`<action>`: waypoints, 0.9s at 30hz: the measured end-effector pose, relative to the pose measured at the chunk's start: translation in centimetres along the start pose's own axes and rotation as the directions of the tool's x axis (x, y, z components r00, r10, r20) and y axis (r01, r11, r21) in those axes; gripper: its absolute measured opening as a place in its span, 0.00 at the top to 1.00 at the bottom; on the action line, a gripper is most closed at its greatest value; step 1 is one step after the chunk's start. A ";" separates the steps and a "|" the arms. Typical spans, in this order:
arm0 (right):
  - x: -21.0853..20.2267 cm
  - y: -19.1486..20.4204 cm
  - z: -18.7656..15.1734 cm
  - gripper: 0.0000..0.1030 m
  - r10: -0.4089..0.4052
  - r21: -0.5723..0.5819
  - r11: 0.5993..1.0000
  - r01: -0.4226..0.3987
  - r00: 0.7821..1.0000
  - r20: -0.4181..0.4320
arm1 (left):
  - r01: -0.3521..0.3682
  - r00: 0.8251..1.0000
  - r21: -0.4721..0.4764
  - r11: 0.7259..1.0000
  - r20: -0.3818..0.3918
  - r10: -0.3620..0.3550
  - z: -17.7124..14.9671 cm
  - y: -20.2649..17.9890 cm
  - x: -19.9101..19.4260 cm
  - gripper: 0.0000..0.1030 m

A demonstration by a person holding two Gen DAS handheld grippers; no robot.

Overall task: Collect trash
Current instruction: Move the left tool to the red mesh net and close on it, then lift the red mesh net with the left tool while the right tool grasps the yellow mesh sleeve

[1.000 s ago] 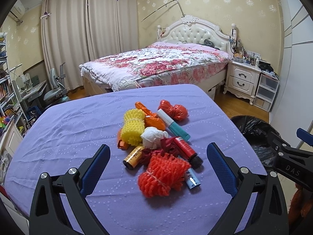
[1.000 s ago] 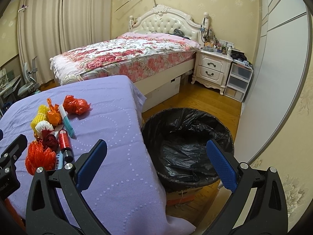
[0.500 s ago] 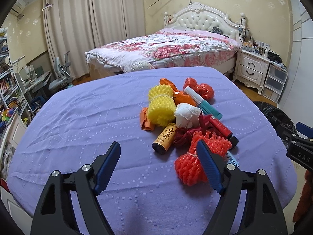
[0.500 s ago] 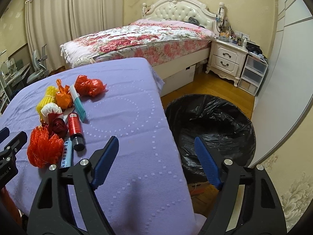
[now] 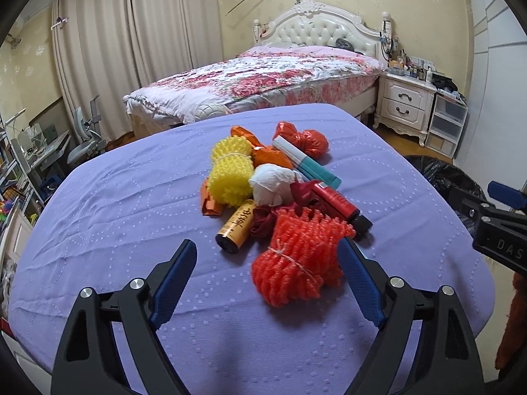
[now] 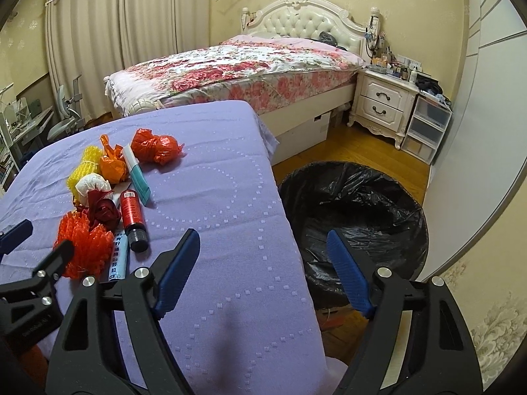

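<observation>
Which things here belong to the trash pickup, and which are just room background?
Job: red foam net, yellow foam net, red bottle, teal tube, black-lined bin, left tongs, opening.
Background: bed, nightstand, curtains.

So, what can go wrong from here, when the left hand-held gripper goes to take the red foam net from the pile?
1. The left hand-held gripper has its jaws opening; the red foam net sits between the fingers, against the right one, so an off-centre close may push it away.
2. The net touches the dark red bag and red tube; they may drag along.
3. The bin stands beyond the table edge; a loose grip may drop the net on the floor.
</observation>
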State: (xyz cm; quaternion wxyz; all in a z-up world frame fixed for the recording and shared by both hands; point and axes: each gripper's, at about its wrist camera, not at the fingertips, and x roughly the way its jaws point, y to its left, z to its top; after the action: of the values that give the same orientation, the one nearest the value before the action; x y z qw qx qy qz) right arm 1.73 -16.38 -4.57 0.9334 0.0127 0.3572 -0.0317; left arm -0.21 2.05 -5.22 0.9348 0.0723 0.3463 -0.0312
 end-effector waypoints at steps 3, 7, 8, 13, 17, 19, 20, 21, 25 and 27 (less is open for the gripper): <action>-0.1 0.0 -0.1 0.25 0.000 0.002 1.000 0.000 1.000 -0.003 | -0.004 1.000 0.031 1.000 -0.008 0.005 -0.1 -0.9 0.5 0.18; -0.2 -0.3 -0.2 0.25 0.002 0.009 1.000 -0.002 1.000 -0.008 | 0.021 0.999 0.037 0.999 -0.033 -0.019 -0.3 -1.2 1.1 0.32; -0.1 -0.4 -0.3 0.24 0.002 0.011 1.000 -0.002 1.000 -0.008 | 0.043 0.998 0.038 0.998 -0.043 -0.042 -0.3 -1.2 1.2 0.39; 0.2 -0.2 -0.5 0.24 0.004 0.006 1.000 -0.004 1.000 -0.016 | 0.087 0.995 0.021 0.996 -0.045 -0.086 -0.5 -0.4 1.2 0.54; 0.4 0.1 -0.4 0.25 0.004 -0.007 1.000 -0.004 1.000 -0.018 | 0.106 0.994 0.018 0.994 -0.037 -0.106 -0.7 0.0 0.3 0.55; 0.5 0.4 -0.3 0.25 0.004 -0.013 1.000 -0.005 1.000 -0.016 | 0.112 0.993 0.009 0.994 -0.029 -0.112 -0.7 0.3 -0.2 0.55; 0.5 0.5 -0.3 0.25 0.005 -0.017 1.000 -0.005 1.000 -0.017 | 0.115 0.993 0.003 0.993 -0.023 -0.115 -0.7 0.6 -0.6 0.55; 0.5 0.7 -0.3 0.25 0.006 -0.020 1.000 -0.007 1.000 -0.017 | 0.115 0.993 -0.004 0.993 -0.015 -0.115 -0.7 0.9 -1.0 0.55; 0.5 1.6 -0.3 0.25 0.018 -0.041 0.999 -0.019 1.000 -0.024 | 0.104 0.994 -0.030 0.994 0.014 -0.104 -0.5 2.5 -2.2 0.55; 0.6 2.2 -0.2 0.25 0.026 -0.049 0.998 -0.027 0.999 -0.023 | 0.084 0.996 -0.045 0.995 0.024 -0.083 -0.4 3.4 -2.4 0.55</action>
State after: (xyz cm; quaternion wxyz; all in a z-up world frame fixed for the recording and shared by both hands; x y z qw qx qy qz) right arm 2.19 -14.22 -5.10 0.9297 -0.0052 0.3682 -0.0105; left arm -1.97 5.54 -3.56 0.9378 0.0362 0.3395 -0.0630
